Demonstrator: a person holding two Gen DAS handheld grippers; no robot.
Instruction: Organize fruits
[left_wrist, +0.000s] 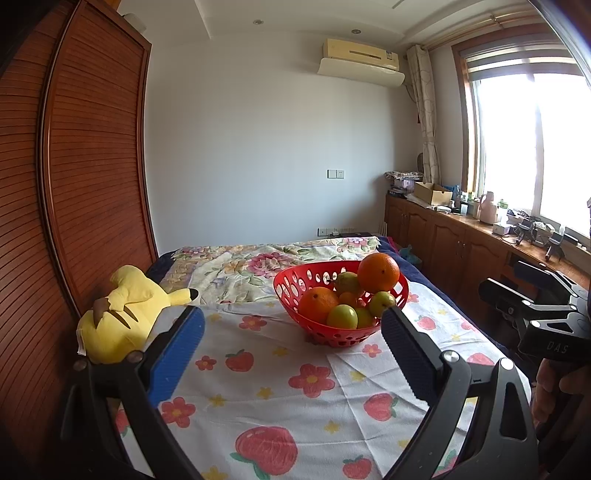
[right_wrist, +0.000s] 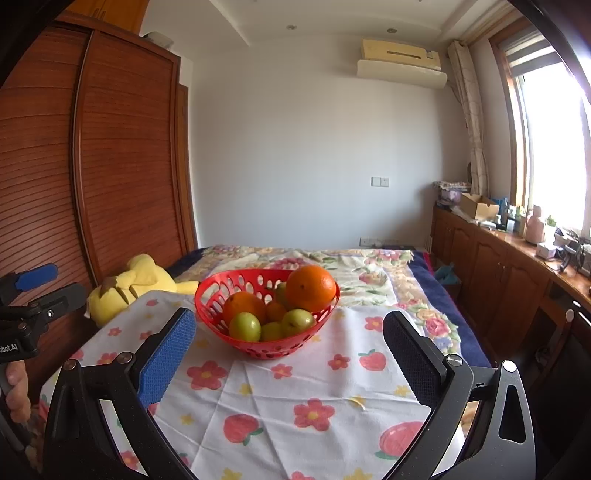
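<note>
A red perforated basket (left_wrist: 291, 291) (right_wrist: 214, 295) stands on a fruit-print cloth (left_wrist: 280, 398) (right_wrist: 295, 387) over a bed. It holds a big orange (left_wrist: 378, 272) (right_wrist: 311, 283) on top, a second orange (left_wrist: 317, 304) (right_wrist: 243, 306), a small orange fruit and several green fruits (left_wrist: 342, 316) (right_wrist: 245, 326). My left gripper (left_wrist: 293, 317) hangs open in front of the basket, with nothing between its fingers. The right gripper (right_wrist: 290, 321) is also open and empty, a little short of the basket.
A yellow plush toy (left_wrist: 122, 314) (right_wrist: 133, 286) lies at the cloth's left edge against a wooden wardrobe (left_wrist: 85, 166). A floral blanket (left_wrist: 258, 258) covers the bed behind. Cluttered wooden cabinets (right_wrist: 498, 266) run along the right under the window.
</note>
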